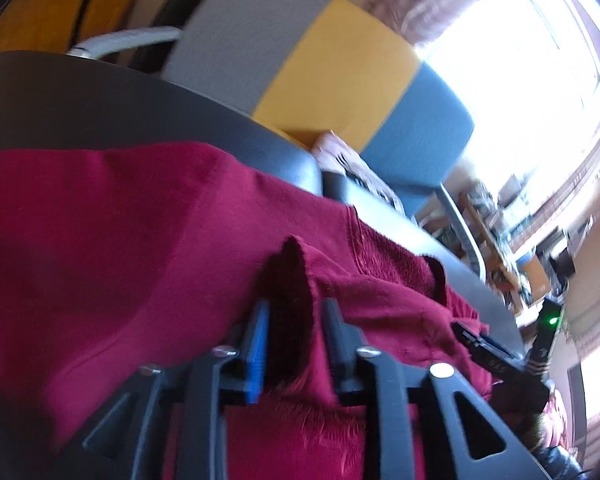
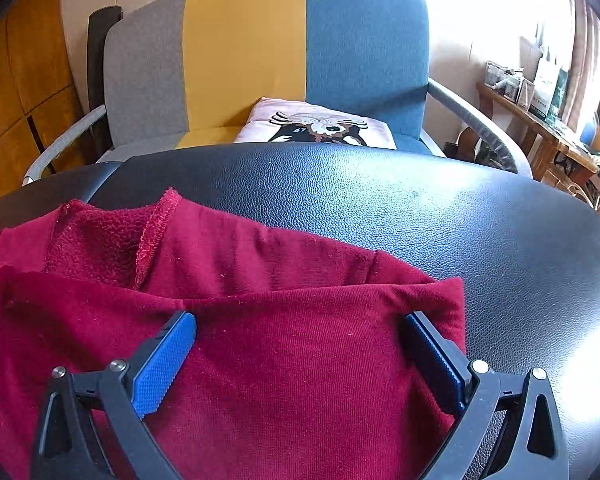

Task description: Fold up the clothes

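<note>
Left jaws [image 1: 290, 332]: nearly closed, pinching a raised fold of the red garment [image 1: 120, 240] between the blue pad and the black finger.
Right jaws [image 2: 300, 344]: spread wide, holding nothing, fingers resting on the cloth.
Red garment [image 2: 260, 320]: partly folded, fleecy inside showing at the neckline, lying on the black leather worktop [image 2: 380, 200].
Beyond: striped armchair [image 2: 244, 40] in grey, yellow and blue, with a printed cushion [image 2: 320, 124] on its seat.
</note>
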Motion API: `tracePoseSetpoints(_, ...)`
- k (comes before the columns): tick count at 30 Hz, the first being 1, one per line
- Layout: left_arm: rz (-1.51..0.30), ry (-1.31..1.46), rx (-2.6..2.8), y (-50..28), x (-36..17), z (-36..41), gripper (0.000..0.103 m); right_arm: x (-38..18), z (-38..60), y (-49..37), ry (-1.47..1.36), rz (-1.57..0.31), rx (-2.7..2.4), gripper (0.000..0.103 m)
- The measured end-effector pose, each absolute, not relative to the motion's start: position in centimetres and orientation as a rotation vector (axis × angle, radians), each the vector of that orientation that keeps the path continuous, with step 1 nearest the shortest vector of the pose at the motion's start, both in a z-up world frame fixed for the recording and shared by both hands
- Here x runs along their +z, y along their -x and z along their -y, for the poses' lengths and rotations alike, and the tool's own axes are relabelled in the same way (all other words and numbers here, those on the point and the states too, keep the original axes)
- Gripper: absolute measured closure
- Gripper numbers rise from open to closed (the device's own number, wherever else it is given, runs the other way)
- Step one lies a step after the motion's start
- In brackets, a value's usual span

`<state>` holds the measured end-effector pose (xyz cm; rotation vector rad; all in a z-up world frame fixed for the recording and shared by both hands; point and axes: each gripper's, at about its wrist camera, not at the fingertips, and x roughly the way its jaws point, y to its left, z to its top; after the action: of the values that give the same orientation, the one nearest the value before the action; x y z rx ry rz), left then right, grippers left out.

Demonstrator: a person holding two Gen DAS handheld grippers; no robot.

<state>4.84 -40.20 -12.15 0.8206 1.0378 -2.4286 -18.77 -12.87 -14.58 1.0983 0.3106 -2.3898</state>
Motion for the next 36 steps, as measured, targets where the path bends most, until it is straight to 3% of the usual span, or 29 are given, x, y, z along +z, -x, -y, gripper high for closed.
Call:
tracePoseSetpoints(13,-1.077,-0.478,-1.578,-24.0,-10.3,53.5,0.049,-14.4,12.7,18.4,-1.097,-0.297,-2.386,0.000)
tracePoseSetpoints(25,-1.055,-0.498,-1.331,-27.3,-12.4,61.2,0.048,-14.5,12.6,18.5,-1.096,-0.277,-2.379,0.000)
tracePoseSetpoints(27,-1.023,-0.536,-1.310,-26.9,-12.4,61.4,0.051,-14.5,12.6,18.6,-1.095,-0.274,-2.379,0.000)
tracePoseSetpoints(29,-0.987,-0.578,-1.303,-26.5,-12.4,61.6,0.086,-14.6,12.6,18.5,-1.094,-0.275,-2.380,0.000)
tracePoseSetpoints(31,-0.997,-0.581,-1.340,-26.4,-12.4,61.7,0.093,-14.6,12.6,18.5,-1.093,-0.276,-2.381,0.000)
tracePoseSetpoints(36,-1.100,-0.514,-1.440,-26.4,-11.6,60.8,0.094,-14.6,12.6,18.5,-1.093,-0.279,-2.382,0.000)
